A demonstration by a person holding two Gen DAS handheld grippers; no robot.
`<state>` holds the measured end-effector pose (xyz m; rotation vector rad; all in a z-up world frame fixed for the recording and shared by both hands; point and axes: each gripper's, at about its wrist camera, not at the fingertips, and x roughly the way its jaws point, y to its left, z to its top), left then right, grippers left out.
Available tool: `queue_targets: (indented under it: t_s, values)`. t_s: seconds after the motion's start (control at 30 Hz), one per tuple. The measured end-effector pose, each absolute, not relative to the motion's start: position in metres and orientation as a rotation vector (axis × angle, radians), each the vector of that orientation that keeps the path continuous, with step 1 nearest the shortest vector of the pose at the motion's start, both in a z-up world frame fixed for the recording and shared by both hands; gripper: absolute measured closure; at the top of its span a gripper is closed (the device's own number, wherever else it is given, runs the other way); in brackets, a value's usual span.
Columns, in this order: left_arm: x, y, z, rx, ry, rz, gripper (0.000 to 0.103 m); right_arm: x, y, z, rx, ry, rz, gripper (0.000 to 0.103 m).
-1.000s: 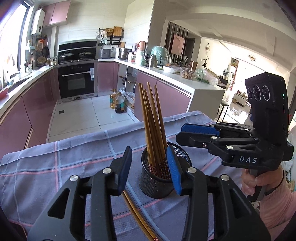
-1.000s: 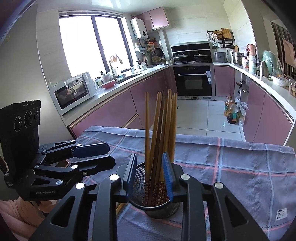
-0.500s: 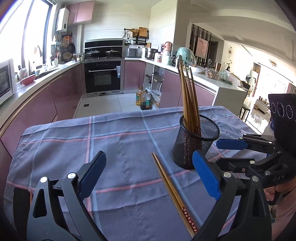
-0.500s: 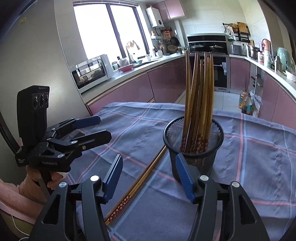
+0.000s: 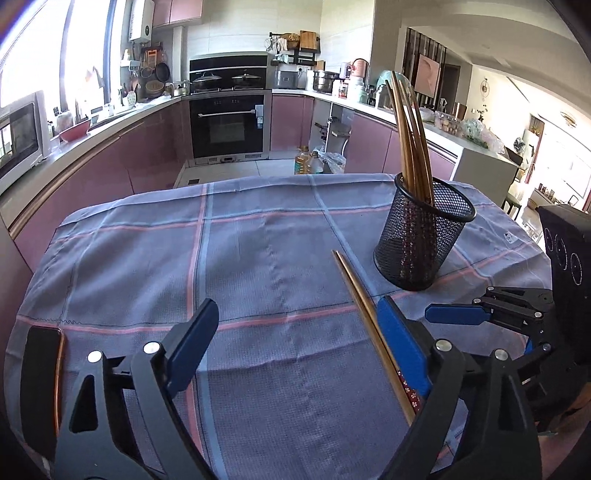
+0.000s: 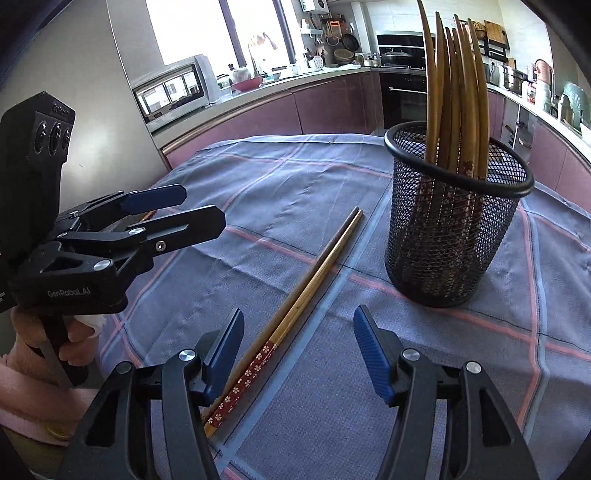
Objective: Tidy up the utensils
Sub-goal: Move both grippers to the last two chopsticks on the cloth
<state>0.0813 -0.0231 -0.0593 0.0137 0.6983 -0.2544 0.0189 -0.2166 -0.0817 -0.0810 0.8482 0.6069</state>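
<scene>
Both tools are now hanging low over the counter [image 5: 258, 258] after drawing back from the mesh holder [image 6: 454, 229], the left tool [image 5: 295, 347] and right tool [image 6: 299, 350] having just been opening, seemingly empty, around the loose chopstick pair [image 6: 295, 306] lying beside it.

This is a home kitchen. Pink-fronted cabinets [image 5: 147, 155] run along the walls under a pale worktop [image 5: 406, 118], with a built-in oven [image 5: 227, 127] and a hob with lidded pots [image 5: 229, 78] above it. A microwave [image 6: 173, 90] stands by the window [image 6: 192, 26], pans hang on the wall, oil bottles [image 5: 306, 160] sit on the tiled floor, and a living area opens to one side.
</scene>
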Motion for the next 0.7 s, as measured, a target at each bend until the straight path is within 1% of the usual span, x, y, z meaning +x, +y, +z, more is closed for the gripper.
queue_targets:
  t_s: [0.17,0.53,0.63,0.7]
  values:
    - [0.084,-0.019,-0.063,-0.002,0.713,-0.250,0.019,0.017,-0.216,-0.086,-0.109,0.865,0.580,0.049]
    - [0.085,-0.024,-0.071,-0.001,0.735,-0.270,0.019,0.017,-0.216,-0.089,-0.148,0.875,0.554,0.051]
    - [0.086,-0.025,-0.073,0.003,0.738,-0.275,0.019,0.017,-0.218,-0.089,-0.137,0.885,0.556,0.056]
    - [0.087,-0.027,-0.073,0.008,0.742,-0.279,0.020,0.017,-0.222,-0.089,-0.125,0.891,0.556,0.058]
